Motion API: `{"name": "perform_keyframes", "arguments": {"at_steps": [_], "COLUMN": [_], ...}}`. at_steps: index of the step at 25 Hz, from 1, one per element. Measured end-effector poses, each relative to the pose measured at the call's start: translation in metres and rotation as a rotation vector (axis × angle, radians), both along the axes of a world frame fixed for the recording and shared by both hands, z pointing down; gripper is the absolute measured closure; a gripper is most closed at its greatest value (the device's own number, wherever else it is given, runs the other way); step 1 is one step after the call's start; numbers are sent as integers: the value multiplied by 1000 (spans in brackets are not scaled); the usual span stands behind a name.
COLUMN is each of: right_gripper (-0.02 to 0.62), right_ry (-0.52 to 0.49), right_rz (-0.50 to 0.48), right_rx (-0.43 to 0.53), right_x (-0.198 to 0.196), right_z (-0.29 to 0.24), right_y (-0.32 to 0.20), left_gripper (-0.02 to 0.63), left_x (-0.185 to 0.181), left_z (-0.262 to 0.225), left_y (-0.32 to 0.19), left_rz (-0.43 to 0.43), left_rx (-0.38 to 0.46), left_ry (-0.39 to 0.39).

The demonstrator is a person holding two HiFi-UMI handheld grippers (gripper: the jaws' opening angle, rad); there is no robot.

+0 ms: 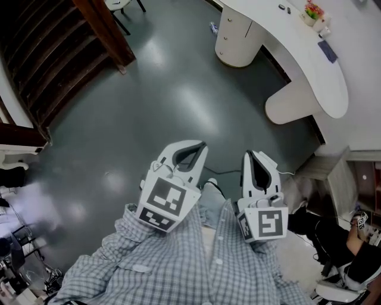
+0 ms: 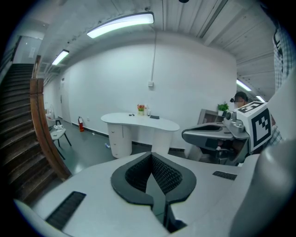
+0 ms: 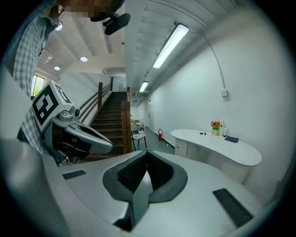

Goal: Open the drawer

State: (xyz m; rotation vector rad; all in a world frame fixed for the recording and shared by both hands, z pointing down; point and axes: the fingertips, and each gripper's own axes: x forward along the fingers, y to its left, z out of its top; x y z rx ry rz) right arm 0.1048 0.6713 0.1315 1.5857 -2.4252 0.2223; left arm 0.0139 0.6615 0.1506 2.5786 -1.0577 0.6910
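Closest to my head camera is the checked shirt (image 1: 178,262), and both grippers are held just in front of it over the grey floor (image 1: 149,101). The left gripper (image 1: 191,148) has its claw pressed together: in its own view the two ribbed pads meet along one line with nothing between them. The right gripper (image 1: 250,155) sits just beside it, apart from it, and its view shows the same thing, pads closed on each other and empty. Each one carries its marker cube on the near end, facing up at me. The drawer (image 2: 120,131) I can only make out as a faint seam on the front of the rounded cabinet (image 1: 237,39) under one end of the curved white desk (image 1: 309,71). That cabinet stands well apart from both grippers, across open floor. In the head view it is up and to the right, and neither gripper touches it. On the desk top there is a small pot of flowers (image 1: 311,11) and a dark flat item (image 1: 327,50). A dark wooden staircase (image 1: 53,53) rises at the left, with a small chair (image 2: 58,134) near its foot. A seated person (image 1: 339,238) shows at the lower right edge.
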Motion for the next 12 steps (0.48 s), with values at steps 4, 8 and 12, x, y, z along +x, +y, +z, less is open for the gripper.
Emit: {"name": "perform_keyframes", "arguments": {"at_steps": [4,8,12], "right_gripper": [588,587,587], "right_ry": [9,10,13], "right_rz": [29,56,60], "right_rx": [5,3,13], "right_x": [-10,-15,-27], "right_z": [1,5,4], "right_y": [7,17,25], "left_gripper": [607,607,607], "left_x": [-11,-19,-32], "left_z": [3,4,4], "left_y": [3,10,17], "left_rz": [22,42,41], "left_rx": [3,13,18], "left_ry": [5,4,5]}}
